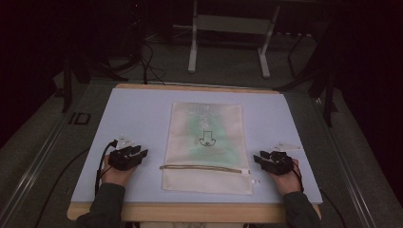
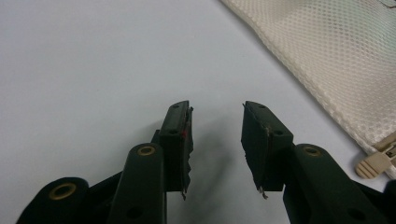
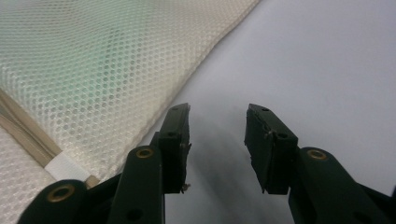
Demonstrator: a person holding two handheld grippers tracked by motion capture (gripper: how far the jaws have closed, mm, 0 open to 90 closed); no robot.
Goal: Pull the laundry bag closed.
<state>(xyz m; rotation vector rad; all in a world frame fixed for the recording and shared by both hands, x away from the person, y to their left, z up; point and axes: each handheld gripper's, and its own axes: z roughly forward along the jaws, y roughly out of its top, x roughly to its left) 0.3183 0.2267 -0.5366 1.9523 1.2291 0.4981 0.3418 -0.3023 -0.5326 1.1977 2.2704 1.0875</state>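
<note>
A cream mesh zipper bag (image 1: 206, 142) lies flat in the middle of a pale blue mat (image 1: 133, 114), something green showing through it and a small black drawing on top. Its beige zipper (image 1: 202, 167) runs across near the front. My left gripper (image 1: 141, 153) rests on the mat left of the bag, open and holding nothing (image 2: 216, 116); the mesh bag (image 2: 336, 60) and a beige zipper end (image 2: 373, 164) sit to its right. My right gripper (image 1: 259, 157) rests right of the bag, open and holding nothing (image 3: 217, 119), with the mesh bag (image 3: 102, 70) at its left.
The mat covers a wooden table (image 1: 190, 213). A metal stand's white legs (image 1: 192, 45) and dark cables (image 1: 147, 61) sit on the floor beyond the table's far edge. Bare mat stretches on both sides of the bag.
</note>
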